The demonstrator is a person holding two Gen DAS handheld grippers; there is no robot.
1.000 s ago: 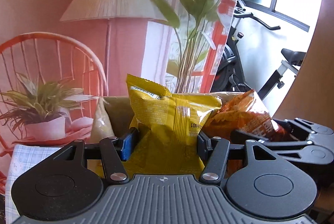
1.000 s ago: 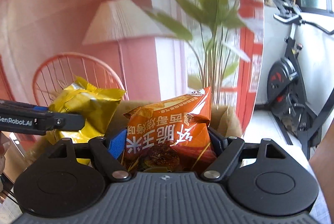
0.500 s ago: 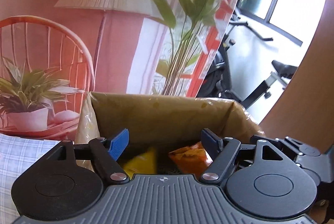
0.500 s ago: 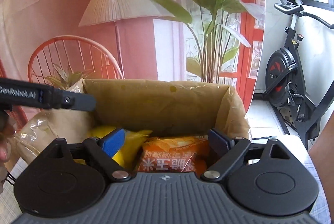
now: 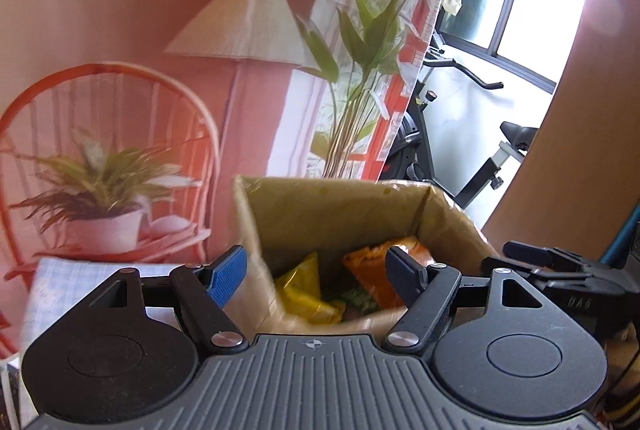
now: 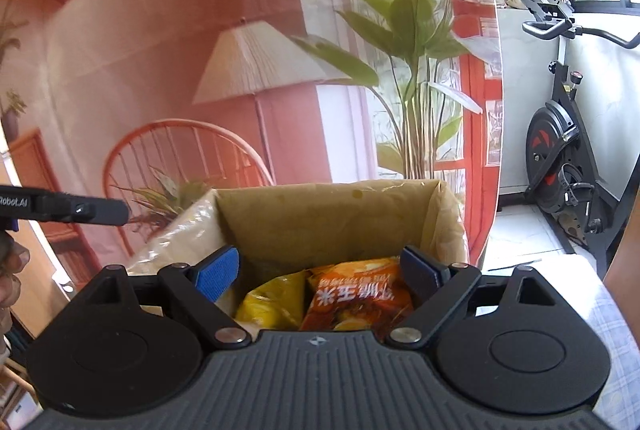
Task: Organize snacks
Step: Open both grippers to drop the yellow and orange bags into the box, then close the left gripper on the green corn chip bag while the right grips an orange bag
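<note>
**Snack box with two bags inside, both grippers released**

Item 1: cardboard box (image 6: 320,213), open-topped, lined with clear film, at 12 o'clock from both cameras. Its far wall runs side to side; side walls run away from the viewer. Rim stands free at the top, with air above it.

Item 2: orange snack bag (image 6: 360,298), inside the box at the right half, lying tilted with its printed face up and its long axis roughly along the box depth. In the left wrist view it sits at 1 o'clock (image 5: 376,270).

Item 3: yellow snack bag (image 6: 272,302), inside the box at the left half, touching the orange bag, crumpled, one corner pointing up (image 5: 304,286).

Item 4: left gripper (image 5: 316,270), fingers spread wide, nothing between them, held above the box's near edge.

Item 5: right gripper (image 6: 320,270), fingers spread wide, empty, above the bags.

Item 6: checked cloth (image 5: 80,278), at 9 o'clock of the box, bare.
</note>
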